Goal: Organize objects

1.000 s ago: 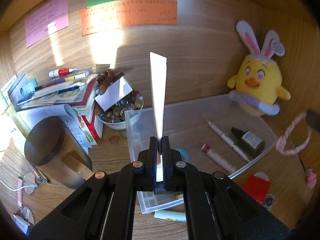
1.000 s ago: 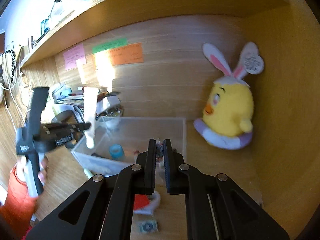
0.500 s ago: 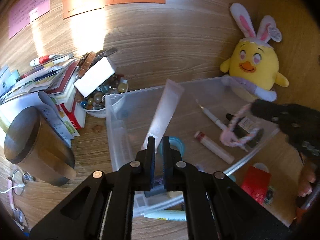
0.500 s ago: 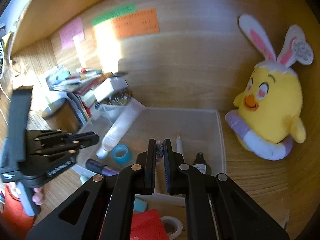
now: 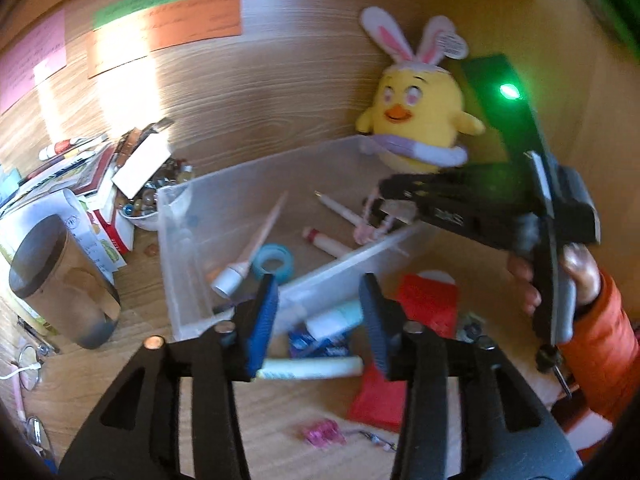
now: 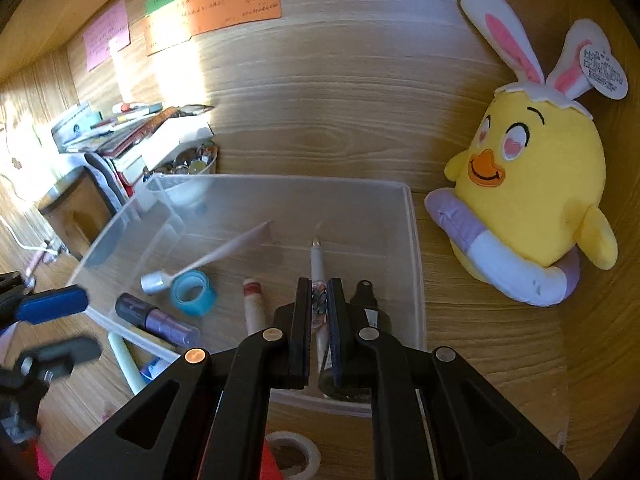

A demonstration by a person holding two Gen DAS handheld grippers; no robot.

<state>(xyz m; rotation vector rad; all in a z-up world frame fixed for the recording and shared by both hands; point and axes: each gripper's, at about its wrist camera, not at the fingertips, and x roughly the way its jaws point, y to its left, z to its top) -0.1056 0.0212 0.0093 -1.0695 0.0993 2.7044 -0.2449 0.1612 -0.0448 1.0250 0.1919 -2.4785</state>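
Observation:
A clear plastic bin [image 5: 168,216] [image 6: 414,240] sits on the wooden desk. In it lie a white tube with a silver cap [image 5: 256,248] [image 6: 212,258], a blue tape roll [image 5: 274,262] [image 6: 194,292], a pen [image 5: 340,210] [image 6: 318,260], a red-capped stick [image 5: 326,242] [image 6: 252,304], a purple tube [image 6: 160,320] and a dark bottle [image 6: 366,300]. My left gripper [image 5: 318,322] is open and empty at the bin's near edge. My right gripper [image 6: 320,308] [image 5: 378,204] is shut on a pink beaded loop [image 5: 370,226] [image 6: 319,304] over the bin.
A yellow chick plush [image 5: 416,124] [image 6: 532,192] leans on the back wall. A metal cup [image 5: 60,276], stacked books [image 5: 80,176] and a bowl of beads [image 5: 156,200] stand left. Tubes [image 5: 308,368], a red pouch [image 5: 428,304], a pink clip [image 5: 322,436] and white tape roll [image 6: 294,454] lie in front.
My left gripper lowered the white tube into the bin, opened and let it go, then drew back. My right gripper carried the pink loop over the bin.

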